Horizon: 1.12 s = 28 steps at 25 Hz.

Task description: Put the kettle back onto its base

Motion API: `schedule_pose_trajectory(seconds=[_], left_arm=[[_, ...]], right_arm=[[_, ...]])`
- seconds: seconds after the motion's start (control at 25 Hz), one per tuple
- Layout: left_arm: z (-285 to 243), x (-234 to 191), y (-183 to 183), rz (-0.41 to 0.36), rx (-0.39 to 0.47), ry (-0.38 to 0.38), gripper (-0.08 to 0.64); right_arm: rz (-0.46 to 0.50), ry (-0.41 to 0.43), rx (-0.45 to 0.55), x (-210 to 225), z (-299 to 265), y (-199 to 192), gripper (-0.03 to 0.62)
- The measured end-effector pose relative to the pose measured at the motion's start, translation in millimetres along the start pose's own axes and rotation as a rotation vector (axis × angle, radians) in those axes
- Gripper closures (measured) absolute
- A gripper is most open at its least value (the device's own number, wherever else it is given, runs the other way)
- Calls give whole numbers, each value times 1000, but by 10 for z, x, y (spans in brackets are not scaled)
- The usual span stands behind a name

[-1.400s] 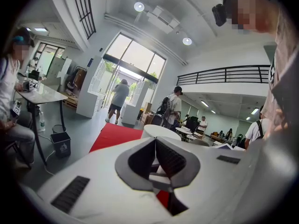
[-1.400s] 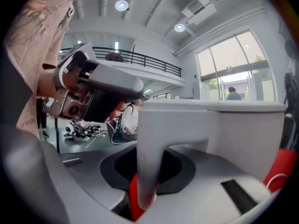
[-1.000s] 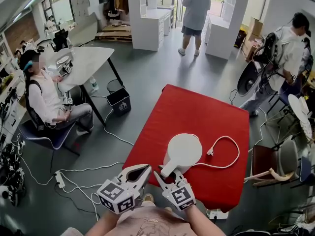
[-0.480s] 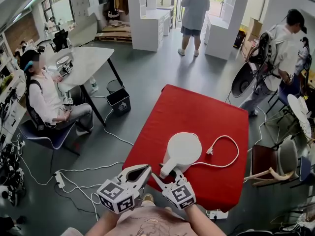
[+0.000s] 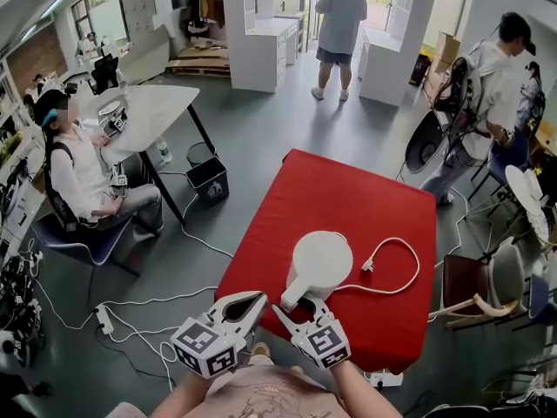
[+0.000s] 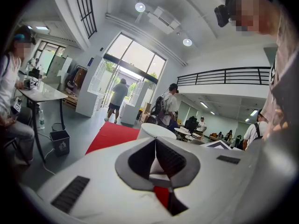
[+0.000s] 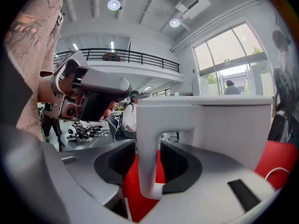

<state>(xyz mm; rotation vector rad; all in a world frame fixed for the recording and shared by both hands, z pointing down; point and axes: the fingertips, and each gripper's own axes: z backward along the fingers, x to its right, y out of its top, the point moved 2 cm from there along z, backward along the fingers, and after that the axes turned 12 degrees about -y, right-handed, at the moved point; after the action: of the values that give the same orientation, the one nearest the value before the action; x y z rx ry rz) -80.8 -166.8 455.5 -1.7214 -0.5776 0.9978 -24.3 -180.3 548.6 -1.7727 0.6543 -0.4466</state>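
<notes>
Right gripper view: my right gripper point(image 7: 149, 167) has just opened its jaws wide, and they flank the kettle point(image 5: 320, 264) handle point(image 7: 147, 143) without gripping. The kettle stands on the red table point(image 5: 348, 198), apparently seated on its base. Next, I withdraw straight back. My left gripper point(image 6: 156, 160) is closed and empty.

Smooth matt plastic kettle point(image 5: 320, 264); red table cover point(image 5: 348, 200) seemingly matt cloth

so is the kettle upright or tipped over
upright: the kettle stands on the red table, round lid facing up, handle vertical

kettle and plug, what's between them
Nothing; the head view shows only bare red table between the kettle and the plug.
</notes>
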Motion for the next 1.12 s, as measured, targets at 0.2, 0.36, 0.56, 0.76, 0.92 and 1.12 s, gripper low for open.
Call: schedule_pose_trajectory(seconds=[0.2,0.36,0.56,0.76,0.92,1.12], left_arm=[[-27,73,-30,-2,1,-11,572],[-69,137,-71,-4,-1,-23,572],[-147,238,-78,-6,-5,-45,572],[-230,346,-78,-8,-8,-72,572],[-287,432,-112,-13,-10,-82,572],[-279,510,-130,-15,-9,-80,572]], right_arm=[[-5,-19,6,46,114,-15,396],[0,-39,0,101,221,-79,396],[-11,-75,-3,183,446,-111,396],[-19,-114,11,269,673,-63,410],[-28,-153,33,352,804,-48,442],[-65,-154,67,397,952,24,592]])
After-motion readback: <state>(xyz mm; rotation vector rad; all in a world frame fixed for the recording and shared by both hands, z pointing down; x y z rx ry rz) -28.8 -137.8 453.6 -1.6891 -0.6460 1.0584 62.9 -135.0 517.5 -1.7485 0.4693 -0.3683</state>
